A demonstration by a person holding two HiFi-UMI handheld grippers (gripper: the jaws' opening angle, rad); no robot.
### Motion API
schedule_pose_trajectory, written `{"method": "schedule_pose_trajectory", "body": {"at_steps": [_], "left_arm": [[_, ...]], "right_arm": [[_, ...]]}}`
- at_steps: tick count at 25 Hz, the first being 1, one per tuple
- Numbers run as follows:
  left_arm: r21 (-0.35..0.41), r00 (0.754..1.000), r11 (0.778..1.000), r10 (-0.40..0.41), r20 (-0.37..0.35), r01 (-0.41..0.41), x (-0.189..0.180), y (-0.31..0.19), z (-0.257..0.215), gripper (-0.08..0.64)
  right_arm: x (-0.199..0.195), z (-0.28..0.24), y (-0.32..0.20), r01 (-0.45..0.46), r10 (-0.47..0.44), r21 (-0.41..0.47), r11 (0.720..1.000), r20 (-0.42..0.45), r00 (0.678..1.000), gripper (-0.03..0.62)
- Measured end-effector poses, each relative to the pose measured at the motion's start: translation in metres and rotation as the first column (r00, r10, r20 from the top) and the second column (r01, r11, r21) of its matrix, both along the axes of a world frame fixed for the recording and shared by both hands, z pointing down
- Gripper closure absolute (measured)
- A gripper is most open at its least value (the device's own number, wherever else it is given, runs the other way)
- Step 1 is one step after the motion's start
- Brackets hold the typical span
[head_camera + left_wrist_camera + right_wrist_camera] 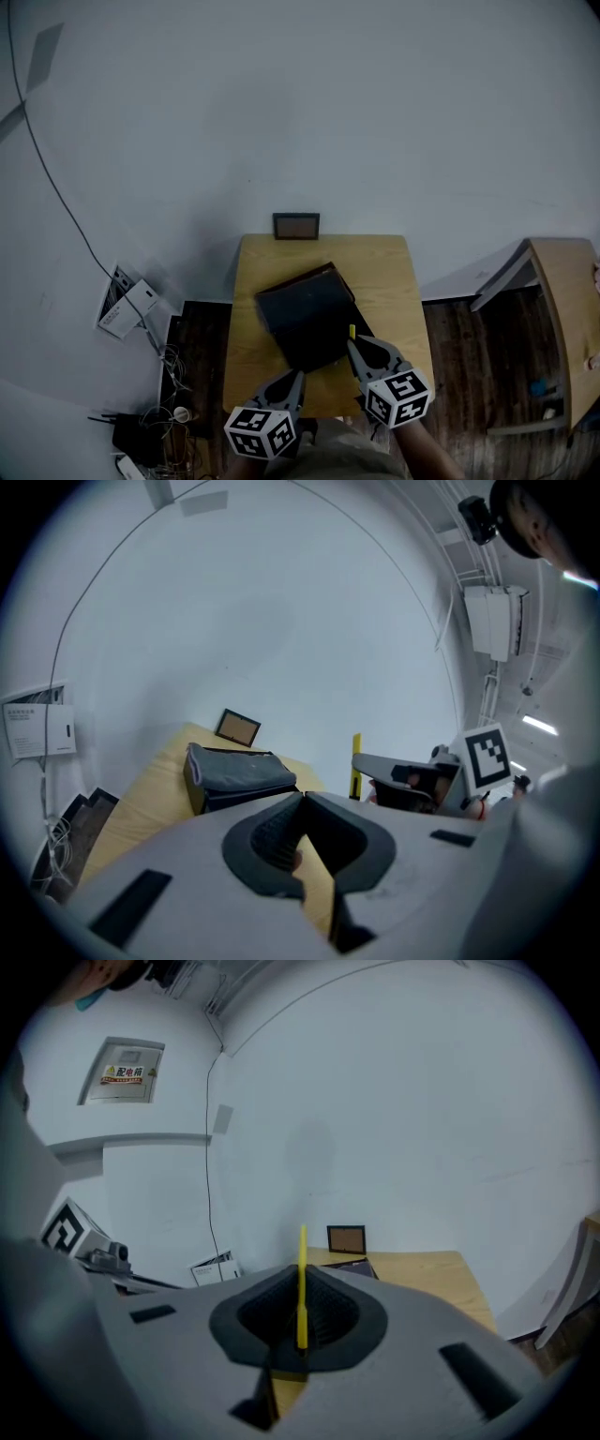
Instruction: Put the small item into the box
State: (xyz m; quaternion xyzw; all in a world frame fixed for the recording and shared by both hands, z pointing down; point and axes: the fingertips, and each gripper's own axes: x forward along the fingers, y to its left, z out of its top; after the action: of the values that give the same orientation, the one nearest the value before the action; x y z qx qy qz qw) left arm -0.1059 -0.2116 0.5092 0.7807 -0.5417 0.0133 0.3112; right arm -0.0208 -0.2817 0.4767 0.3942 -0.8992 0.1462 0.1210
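While in right tongs, one stick; one box.

One box, one yellow stick, one frame

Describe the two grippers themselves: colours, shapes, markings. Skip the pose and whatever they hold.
The left gripper and right gripper look alike. Each has a light grey body that tapers like a wedge to a point. The insides of the jaws are lined with dark, ribbed pads. At the rear of each sits a white cube printed with black square markers. No cables show on either.
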Motion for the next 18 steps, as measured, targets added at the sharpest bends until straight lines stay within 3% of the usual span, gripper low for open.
{"method": "schedule_pose_trajectory", "body": {"at_steps": [8,18], "left_arm": [[-0.023,0.992,0.992,-0.124,0.004,0.124,-0.015,-0.023,0.005,0.555],[-0.083,0.974,0.971,-0.225,0.012,0.225,-0.016,-0.036,0.016,0.555]], "right_arm": [[-0.025,0.038,-0.035,0.148,-0.153,-0.066,0.987,-0.098,0.983,0.574],[-0.048,0.094,-0.059,0.290,-0.325,-0.174,0.941,-0.226,0.918,0.574]]}}
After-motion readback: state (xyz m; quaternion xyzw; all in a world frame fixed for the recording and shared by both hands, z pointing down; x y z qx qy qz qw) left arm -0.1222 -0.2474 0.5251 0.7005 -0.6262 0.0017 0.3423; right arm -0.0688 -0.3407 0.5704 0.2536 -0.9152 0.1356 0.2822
